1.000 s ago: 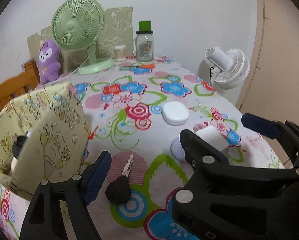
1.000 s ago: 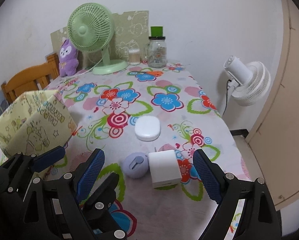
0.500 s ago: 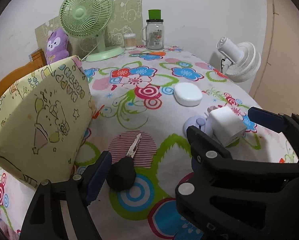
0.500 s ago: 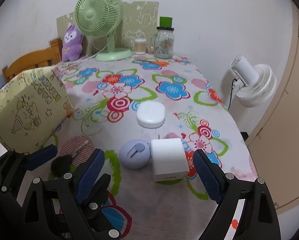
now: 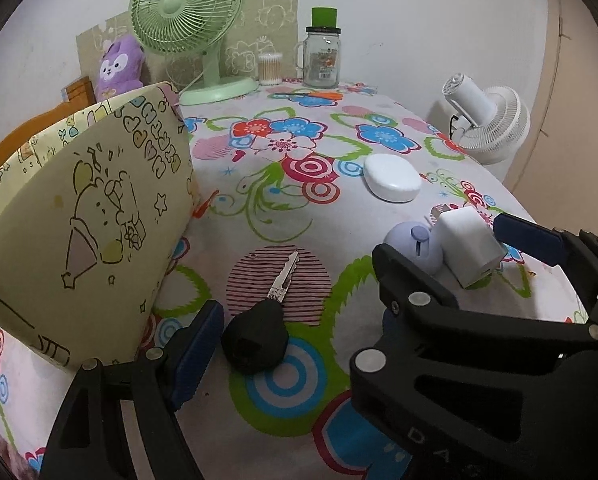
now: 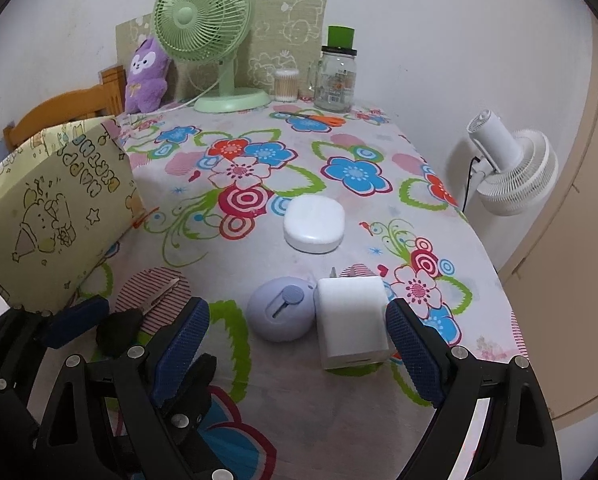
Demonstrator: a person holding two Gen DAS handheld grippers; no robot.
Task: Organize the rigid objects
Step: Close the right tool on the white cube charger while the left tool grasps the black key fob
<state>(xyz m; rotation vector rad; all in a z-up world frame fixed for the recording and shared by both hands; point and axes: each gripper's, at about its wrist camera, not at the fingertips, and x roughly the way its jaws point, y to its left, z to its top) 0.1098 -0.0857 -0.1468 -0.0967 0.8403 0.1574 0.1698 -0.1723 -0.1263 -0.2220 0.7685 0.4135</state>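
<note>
Key (image 5: 259,334) head partly behind left gripper (image 6: 129,326) jaws.

A lived-in room at home.
A flower-print cloth (image 6: 339,128) covers the surface, with a green desk fan (image 6: 207,20), a purple plush toy (image 6: 145,76), a wooden chair (image 6: 59,112) and a cotton-swab tub (image 6: 286,85).

The desk's white cloth (image 6: 259,380) is printed with blue, red and pink flowers, green swirls and striped pink discs. On it lie a black-headed silver key (image 5: 263,322), a lilac round gadget (image 6: 281,314), a white cube charger (image 6: 351,322) and a white rounded case (image 6: 314,224) — beside a pale yellow cartoon-printed box (image 5: 79,232). Both claws — left (image 5: 299,334), right (image 6: 295,350) — are black with blue pads.
</note>
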